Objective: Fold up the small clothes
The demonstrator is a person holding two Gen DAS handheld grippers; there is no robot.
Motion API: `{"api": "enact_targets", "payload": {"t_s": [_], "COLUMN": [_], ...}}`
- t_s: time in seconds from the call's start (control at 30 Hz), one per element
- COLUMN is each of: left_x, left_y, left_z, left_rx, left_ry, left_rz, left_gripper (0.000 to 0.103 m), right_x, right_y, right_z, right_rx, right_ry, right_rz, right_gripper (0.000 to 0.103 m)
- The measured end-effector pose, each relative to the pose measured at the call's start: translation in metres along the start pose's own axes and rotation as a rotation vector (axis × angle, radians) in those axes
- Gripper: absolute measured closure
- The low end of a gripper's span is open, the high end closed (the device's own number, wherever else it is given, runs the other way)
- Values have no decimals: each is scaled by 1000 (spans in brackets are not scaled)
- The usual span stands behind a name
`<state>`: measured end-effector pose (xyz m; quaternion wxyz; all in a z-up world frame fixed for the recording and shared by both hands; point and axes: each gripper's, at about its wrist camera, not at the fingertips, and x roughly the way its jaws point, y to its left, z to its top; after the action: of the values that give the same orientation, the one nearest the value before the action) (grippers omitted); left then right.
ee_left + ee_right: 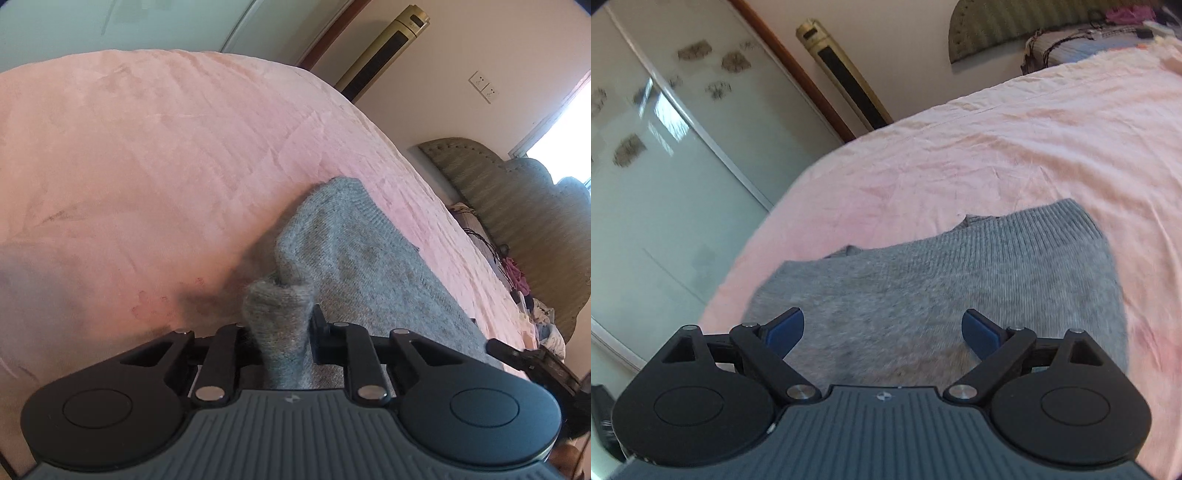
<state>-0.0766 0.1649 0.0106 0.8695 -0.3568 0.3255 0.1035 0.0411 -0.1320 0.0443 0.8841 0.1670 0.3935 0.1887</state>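
A small grey knitted sweater [354,251] lies on a pink bedsheet [147,155]. My left gripper [279,325] is shut on a bunched fold of the sweater's edge and lifts it a little off the bed. In the right wrist view the sweater [923,280] lies spread flat, with its ribbed hem toward the far right. My right gripper [882,332] is open and empty, its blue-padded fingers [979,332] spread wide just above the sweater's near part. The right gripper's tip also shows in the left wrist view [517,354].
The pink sheet [997,147] covers the bed. A padded green headboard [517,206] with pillows and loose clothes [517,277] stands at one end. A gold tower air conditioner [846,77] and frosted sliding wardrobe doors [665,166] stand beyond the bed's edge.
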Motion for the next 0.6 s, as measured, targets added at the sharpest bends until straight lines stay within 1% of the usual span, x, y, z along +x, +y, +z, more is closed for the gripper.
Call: {"api": "enact_targets", "payload": {"t_s": [0.03,0.07,0.1,0.17,0.2,0.23,0.27,0.3,0.33,0.4,0.43,0.47,0.5,0.57,0.6], "left_x": [-1,-1,-2,-3,-3,-3,-3,-3,-3,-1,-1,1,3,5,4], "left_y": [1,3,3,3,3,3,4,3,2,-6,-11,-18,-23,-37,-47], "left_z": [0,-1,-2,-4,-5,-6,-6,-7,-8,-9,-10,-11,-11,-10,-11], "left_rx": [-7,-12,-16,-7,-1,-1,-2,-2,5,45,78,109,130,171,214], "left_ry": [-2,-5,-12,-19,-20,-23,-27,-31,-37,-53,-59,-62,-53,-49,-60], "left_rz": [-7,-12,-19,-26,-27,-32,-40,-46,-46,-21,0,31,46,59,65], "left_gripper": [85,85,84,83,83,82,80,77,76,77,77,85,94,97,97], "right_x": [16,24,31,37,36,31,23,14,5,-13,-20,-27,-31,-33,-33], "right_y": [-1,-2,-2,3,5,6,4,1,-1,-3,-3,-3,-5,-9,-10], "right_z": [4,5,6,8,9,10,10,8,5,-2,-5,-7,-8,-7,-5], "right_rx": [-11,-43,-67,-122,-125,-109,-72,-27,16,56,61,71,86,129,150], "right_ry": [36,15,15,12,24,30,22,10,-4,-34,-40,-42,-37,-17,-6], "right_rz": [-18,3,18,3,-4,-4,9,39,81,146,156,161,168,215,243], "right_gripper": [9,0,0,0,0,0,3,4,4,3,2,1,1,1,1]}}
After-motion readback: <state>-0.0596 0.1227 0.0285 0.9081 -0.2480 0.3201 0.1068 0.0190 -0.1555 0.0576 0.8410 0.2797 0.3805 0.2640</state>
